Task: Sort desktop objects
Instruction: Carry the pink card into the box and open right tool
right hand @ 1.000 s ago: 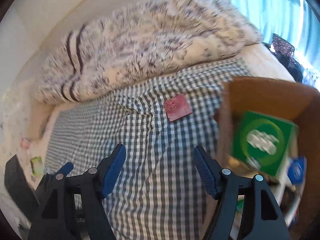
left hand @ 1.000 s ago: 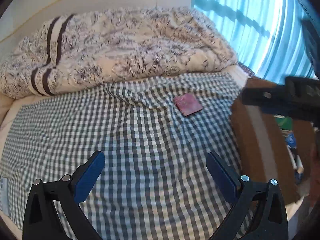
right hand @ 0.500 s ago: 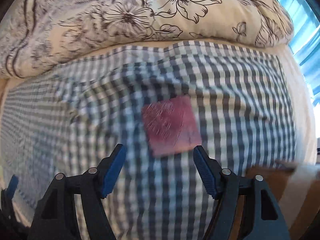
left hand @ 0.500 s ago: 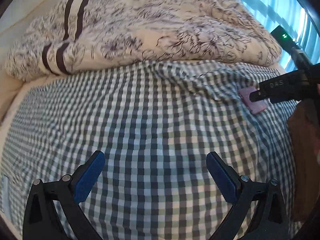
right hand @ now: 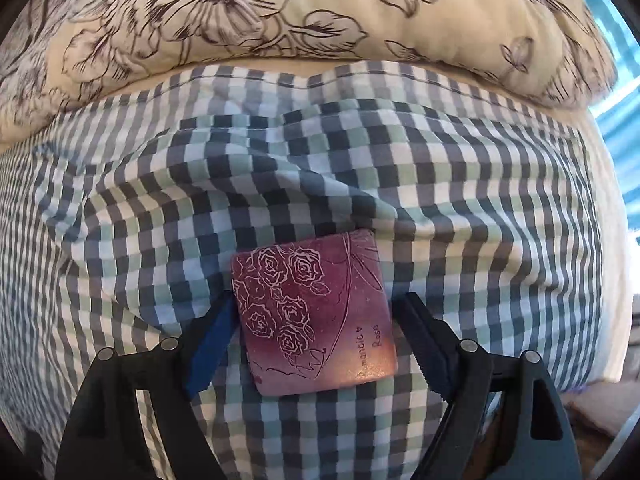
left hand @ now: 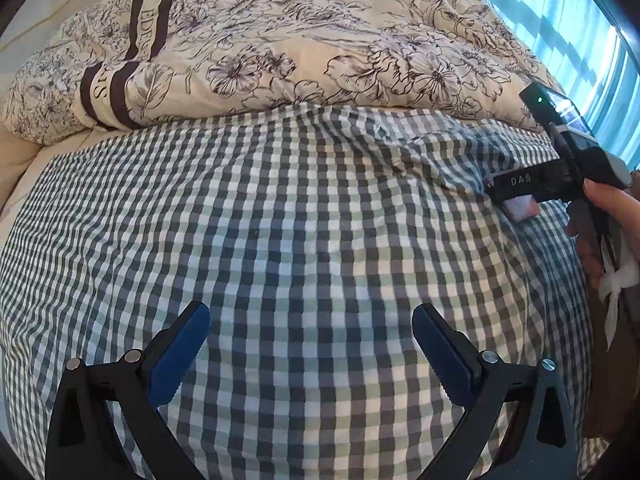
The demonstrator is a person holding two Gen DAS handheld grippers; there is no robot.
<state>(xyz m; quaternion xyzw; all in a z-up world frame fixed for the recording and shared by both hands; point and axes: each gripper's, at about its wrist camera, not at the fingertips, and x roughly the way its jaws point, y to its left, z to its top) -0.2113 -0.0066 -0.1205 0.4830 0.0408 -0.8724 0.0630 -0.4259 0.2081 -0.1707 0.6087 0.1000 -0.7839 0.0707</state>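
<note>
Right claw (right hand: 316, 320) low over the bed, jaws spread either side of a small square packet (right hand: 316, 316); left blue pad (right hand: 212, 344) looks right at the packet's left edge, right pad just beside the right edge, can't tell if either is pressing yet. Packet is flat, dark red-purple fading to orange-pink at lower right corner, white line-drawn roses on the left half, small text "Romantic Rose" near right edge. It lies flat on the checked sheet (right hand: 460, 208), a fold of sheet bunched just behind it. Floral duvet (right hand: 240, 20) heaped beyond.

Left claw (left hand: 310, 348) spread wide, nothing between the pads, hovering over bare checked sheet, well apart from the packet. In the left view the right claw (left hand: 516, 188) sits at the far right, a hand (left hand: 600, 224) gripping its handle, a pale bit of the packet (left hand: 522, 210) showing under it. Blue curtain (left hand: 560, 20) top right.
</note>
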